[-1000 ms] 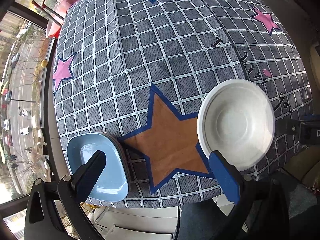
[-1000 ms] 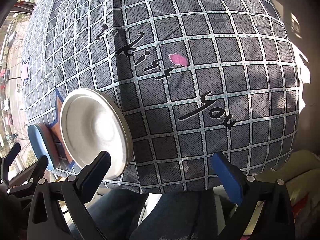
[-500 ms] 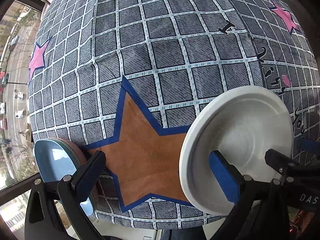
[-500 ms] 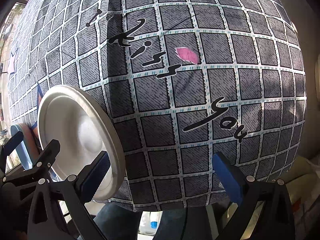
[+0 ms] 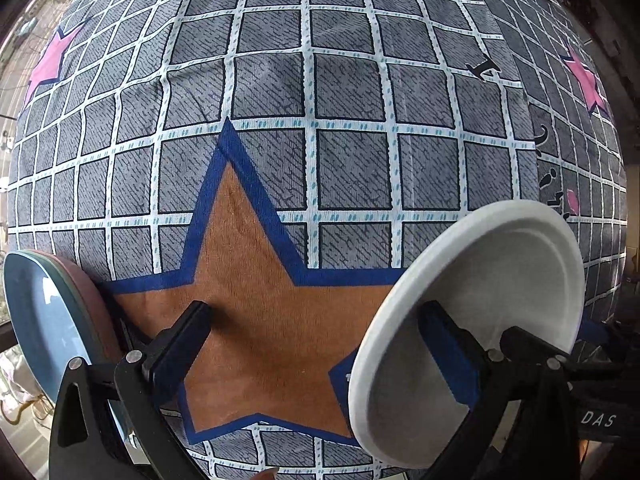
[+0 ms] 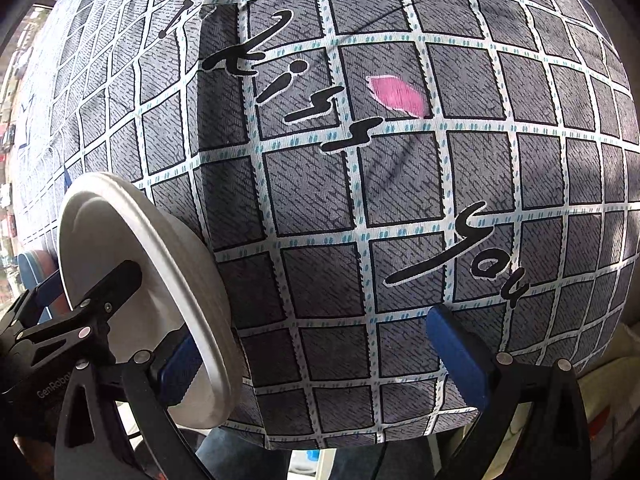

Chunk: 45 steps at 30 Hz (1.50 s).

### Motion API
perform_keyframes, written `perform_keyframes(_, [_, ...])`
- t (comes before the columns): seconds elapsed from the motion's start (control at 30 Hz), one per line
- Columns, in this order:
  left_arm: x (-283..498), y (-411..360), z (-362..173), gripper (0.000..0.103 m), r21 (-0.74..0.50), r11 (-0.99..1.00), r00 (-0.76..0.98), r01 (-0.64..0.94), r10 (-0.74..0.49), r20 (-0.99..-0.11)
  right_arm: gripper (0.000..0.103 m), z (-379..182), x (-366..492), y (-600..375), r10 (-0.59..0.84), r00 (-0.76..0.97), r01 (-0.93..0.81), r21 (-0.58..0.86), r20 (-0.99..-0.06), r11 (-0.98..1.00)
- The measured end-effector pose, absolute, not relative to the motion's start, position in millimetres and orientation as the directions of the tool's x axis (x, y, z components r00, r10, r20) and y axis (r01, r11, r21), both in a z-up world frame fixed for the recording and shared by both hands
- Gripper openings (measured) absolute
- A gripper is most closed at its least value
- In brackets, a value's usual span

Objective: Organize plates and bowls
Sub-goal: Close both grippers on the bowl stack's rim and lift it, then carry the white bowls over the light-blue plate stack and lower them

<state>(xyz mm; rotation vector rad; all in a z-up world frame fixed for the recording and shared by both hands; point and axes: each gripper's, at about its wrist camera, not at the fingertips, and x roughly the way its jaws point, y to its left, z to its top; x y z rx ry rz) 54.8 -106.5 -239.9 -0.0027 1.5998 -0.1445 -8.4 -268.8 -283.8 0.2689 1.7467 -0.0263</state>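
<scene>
I judged the white plate (image 5: 492, 280) light, stiff and slick, best pinched at its near rim; both my left gripper (image 5: 320, 344) and right gripper (image 6: 308, 348) stood spread wide, empty.

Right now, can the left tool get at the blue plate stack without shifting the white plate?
Probably yes. The left tool hangs open over the orange star, the blue plate stack just outside its left finger, nothing between. The white plate sits on the opposite side.

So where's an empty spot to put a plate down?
The cloth beyond the brown star is bare, and so is the "kiss you" lettering patch on the right. It is crowded near the edge, around the white plate and the blue plate.
</scene>
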Motion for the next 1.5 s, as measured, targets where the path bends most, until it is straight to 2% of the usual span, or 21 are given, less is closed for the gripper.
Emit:
perform_keyframes(0.23, [56,-99,-239,0.102,-0.08,0.995,-0.085,0.061,-0.075,-0.994,0.103,-296,9,-269,0.179,-0.213,0.197,0.137,-0.961,0.971])
perform_keyframes(0.3, [59,-106,-234,0.096,-0.079,0.993,-0.084,0.084,-0.072,-0.994,0.101,-296,12,-272,0.183,-0.201,0.213,0.14,-0.962,0.967])
perform_keyframes(0.4, [54,-121,-224,0.081,-0.07,0.986,-0.065,0.152,-0.061,-0.996,0.082,-286,9,-269,0.208,-0.169,0.204,0.172,-0.963,0.964])
perform_keyframes(0.47, [52,-127,-220,0.062,-0.102,0.982,-0.067,0.161,-0.093,-0.993,0.054,-283,7,-262,0.245,-0.156,0.194,0.213,-0.957,0.957])
perform_keyframes(0.5, [51,-128,-219,0.057,-0.126,0.98,-0.079,0.156,-0.115,-0.99,0.048,-284,7,-258,0.273,-0.164,0.197,0.24,-0.948,0.951])
perform_keyframes(0.57, [49,-131,-217,0.039,-0.169,0.974,-0.11,0.15,-0.154,-0.982,0.03,-288,5,-252,0.33,-0.188,0.229,0.286,-0.925,0.931])
perform_keyframes(0.6, [47,-132,-217,0.038,-0.162,0.975,-0.113,0.153,-0.145,-0.983,0.026,-290,5,-250,0.355,-0.196,0.247,0.304,-0.914,0.92])
perform_keyframes(0.83, [-2,-118,-221,0.038,-0.146,0.972,-0.119,0.186,-0.125,-0.985,0.024,-293,-6,-234,0.317,-0.228,0.198,0.275,-0.921,0.941])
perform_keyframes(1.13, [-50,-85,-219,0.038,-0.151,0.98,-0.132,0.133,-0.133,-0.982,0.024,-296,-15,-205,0.271,-0.27,0.119,0.247,-0.924,0.962])
perform_keyframes(1.5, [-38,-36,-178,0.037,-0.143,0.988,-0.013,0.061,-0.142,-0.99,0.024,-267,12,-155,0.254,-0.207,0.041,0.251,-0.945,0.967])
